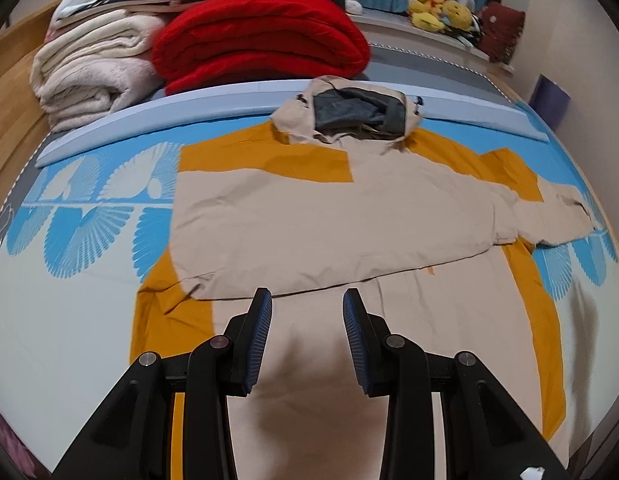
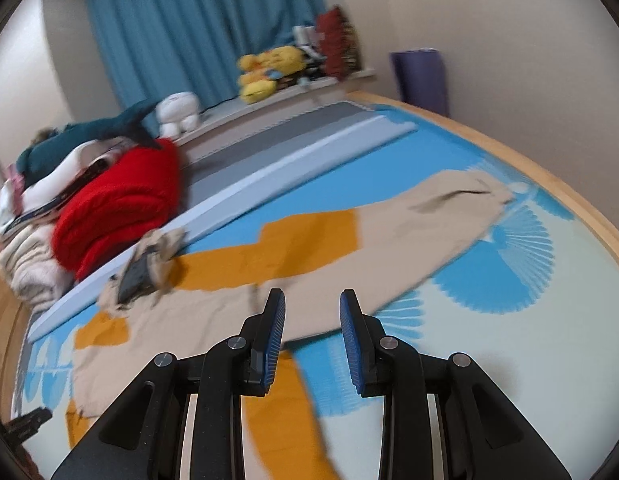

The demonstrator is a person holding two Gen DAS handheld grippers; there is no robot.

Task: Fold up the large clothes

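1. Beige-and-mustard hooded fabric jacket (image 1: 329,216) lies flat on the blue-patterned bed sheet (image 1: 89,216), hood far, left sleeve folded across the chest.
2. Right sleeve (image 2: 429,216) stretches out rightward, unfolded.
3. Left tool (image 1: 307,300) and right tool (image 2: 312,300) both released, empty, above the jacket.
4. Right tool is nearer that sleeve; likely folds next.
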